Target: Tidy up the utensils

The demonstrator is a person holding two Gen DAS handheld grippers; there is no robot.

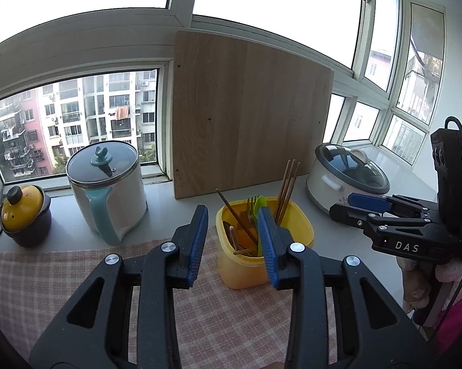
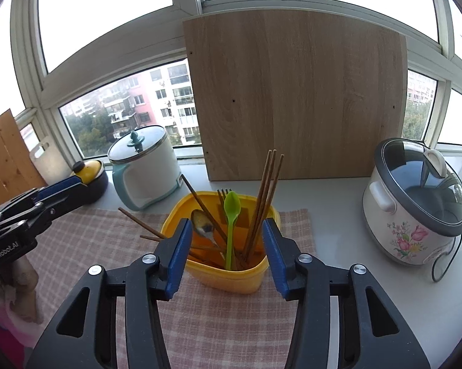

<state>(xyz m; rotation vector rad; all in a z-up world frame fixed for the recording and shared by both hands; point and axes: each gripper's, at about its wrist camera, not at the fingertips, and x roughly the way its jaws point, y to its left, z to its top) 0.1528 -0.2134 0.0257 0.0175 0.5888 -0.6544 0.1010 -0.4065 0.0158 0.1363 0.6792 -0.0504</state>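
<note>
Closest to us, the left gripper [image 1: 232,240] and right gripper [image 2: 226,253] both have their jaws apart, holding nothing. Just past them, on the checked cloth [image 2: 225,323], stands a yellow tub [image 2: 231,273]. It looks light and may tip, so grab its rim. Inside lean thin stiff chopsticks [image 2: 266,196], a green spoon [image 2: 231,218], a fork [image 2: 223,193].

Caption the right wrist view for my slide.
Open right gripper before a yellow tub holding chopsticks, fork and green spoon.

left gripper [image 1: 232,246] hangs with jaws apart and empty, just before the yellow tub [image 1: 301,230] of chopsticks [image 1: 288,184], fork and green spoon [image 1: 259,204]; right gripper [image 1: 351,206] alongside, over the checked cloth [image 1: 46,276].
</note>
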